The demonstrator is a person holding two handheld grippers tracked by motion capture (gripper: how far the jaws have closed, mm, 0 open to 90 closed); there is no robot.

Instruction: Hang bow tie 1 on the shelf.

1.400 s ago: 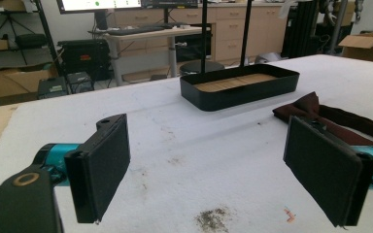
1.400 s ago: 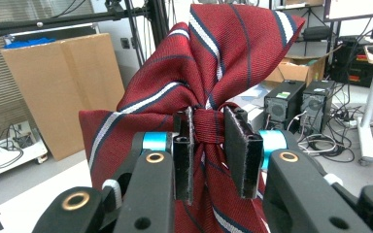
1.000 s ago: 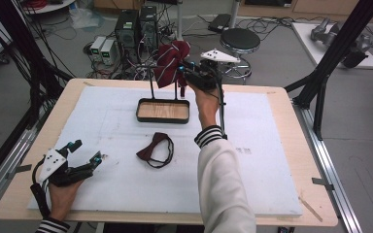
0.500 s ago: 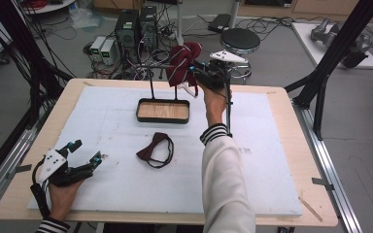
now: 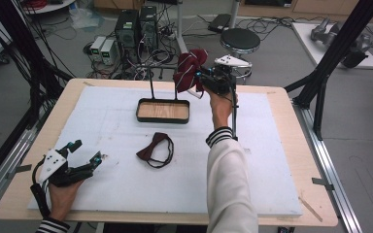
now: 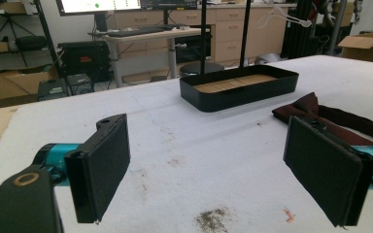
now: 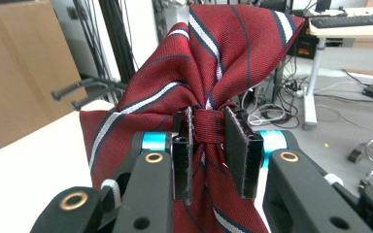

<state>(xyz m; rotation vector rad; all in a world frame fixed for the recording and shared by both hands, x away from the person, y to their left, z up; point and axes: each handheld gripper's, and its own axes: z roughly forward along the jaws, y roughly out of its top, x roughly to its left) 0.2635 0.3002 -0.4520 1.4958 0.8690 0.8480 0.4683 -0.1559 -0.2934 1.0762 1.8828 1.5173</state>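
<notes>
A red bow tie (image 5: 190, 65) with navy and white stripes hangs in the air above the table's far edge. My right gripper (image 5: 200, 80) is shut on its middle knot. In the right gripper view the pads (image 7: 238, 145) squeeze that knot of the bow tie (image 7: 213, 58). A dark maroon bow tie (image 5: 155, 149) with its strap lies flat on the white mat. Behind it stands a black tray (image 5: 139, 111) with a wooden floor and thin black posts. My left gripper (image 5: 86, 154) rests at the front left, open and holding nothing. Its view shows the tray (image 6: 238, 94) and the maroon tie (image 6: 313, 108) ahead.
A white mat (image 5: 272, 160) covers most of the wooden table (image 5: 296, 111). Beyond the far edge are a black stool (image 5: 240, 41), computer cases (image 5: 136, 24) and loose cables. Black frame struts (image 5: 335, 53) rise at both sides.
My right gripper has carried the striped bow tie to the right and a little down. The left gripper and the maroon tie have stayed put.
</notes>
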